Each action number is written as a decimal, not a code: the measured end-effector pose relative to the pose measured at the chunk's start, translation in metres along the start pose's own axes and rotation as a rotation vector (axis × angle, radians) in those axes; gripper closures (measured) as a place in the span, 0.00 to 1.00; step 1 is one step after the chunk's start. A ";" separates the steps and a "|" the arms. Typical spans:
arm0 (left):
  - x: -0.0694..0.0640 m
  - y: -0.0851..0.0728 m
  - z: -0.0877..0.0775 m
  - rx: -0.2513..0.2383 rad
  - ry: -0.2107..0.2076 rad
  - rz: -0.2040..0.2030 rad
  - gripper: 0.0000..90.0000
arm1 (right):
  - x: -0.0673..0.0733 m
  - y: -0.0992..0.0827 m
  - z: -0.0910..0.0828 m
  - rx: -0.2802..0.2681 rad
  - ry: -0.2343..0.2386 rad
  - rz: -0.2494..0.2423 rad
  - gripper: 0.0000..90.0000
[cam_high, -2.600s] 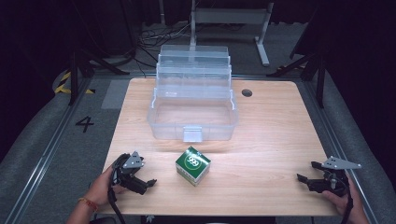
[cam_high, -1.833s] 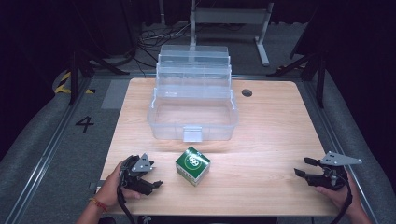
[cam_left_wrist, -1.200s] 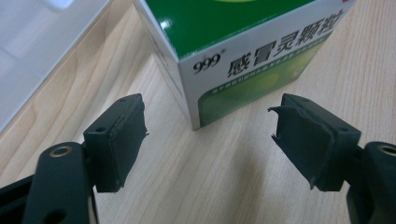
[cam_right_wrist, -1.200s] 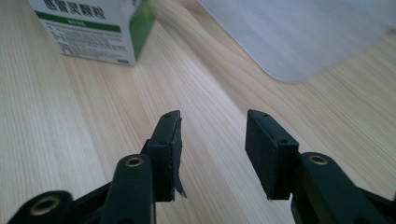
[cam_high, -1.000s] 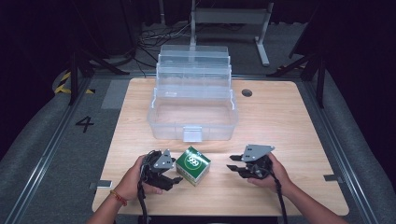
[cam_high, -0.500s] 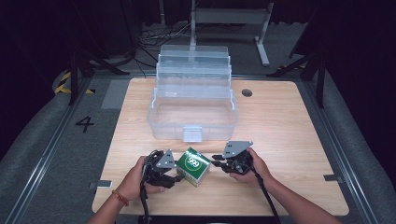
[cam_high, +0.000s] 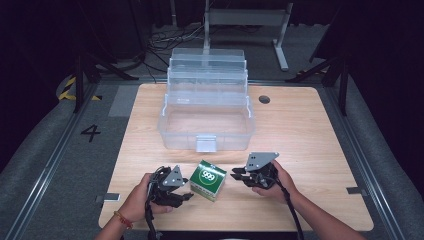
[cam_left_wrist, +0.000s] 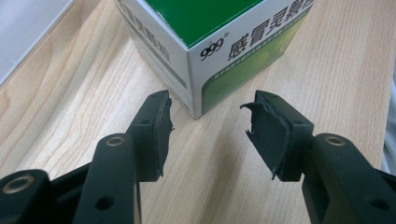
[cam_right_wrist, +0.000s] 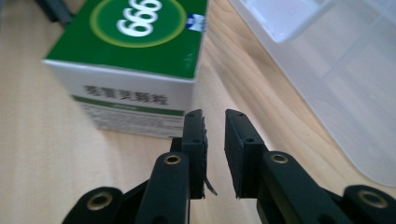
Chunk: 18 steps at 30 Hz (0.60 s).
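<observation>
Both grippers have closed in on the green medicine box (cam_high: 208, 180): left gripper (cam_left_wrist: 210, 123) half-open, right gripper (cam_right_wrist: 215, 128) narrowed, both empty, jaws just closing; grasp imminent.

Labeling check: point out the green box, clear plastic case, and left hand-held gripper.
green box (cam_high: 208, 176), high view, green top face
clear plastic case (cam_high: 206, 144), high view, front latch
left hand-held gripper (cam_left_wrist: 211, 122), left gripper view, midway between fingertips

Green box (cam_left_wrist: 219, 42) cut off at the top edge here; clear plastic case (cam_right_wrist: 336, 60) blurred, running off right.
</observation>
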<state>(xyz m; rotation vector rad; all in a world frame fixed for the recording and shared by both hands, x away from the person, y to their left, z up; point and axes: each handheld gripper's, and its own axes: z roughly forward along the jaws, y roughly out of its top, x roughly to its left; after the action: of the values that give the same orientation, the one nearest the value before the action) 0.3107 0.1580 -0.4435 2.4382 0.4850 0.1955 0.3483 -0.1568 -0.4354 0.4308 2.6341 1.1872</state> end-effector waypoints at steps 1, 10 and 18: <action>0.000 0.000 0.000 -0.002 0.001 0.000 0.54 | 0.002 0.000 -0.001 -0.003 0.007 -0.005 0.89; -0.002 0.007 0.001 0.000 -0.013 0.017 0.60 | 0.012 0.011 0.010 -0.011 0.000 -0.043 0.95; -0.005 0.005 0.000 0.011 -0.043 0.019 0.64 | 0.003 0.023 0.025 -0.004 -0.021 -0.040 0.96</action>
<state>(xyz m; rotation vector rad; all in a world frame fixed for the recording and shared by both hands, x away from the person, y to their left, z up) 0.3075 0.1525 -0.4404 2.4530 0.4456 0.1480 0.3574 -0.1238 -0.4347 0.3860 2.6098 1.1686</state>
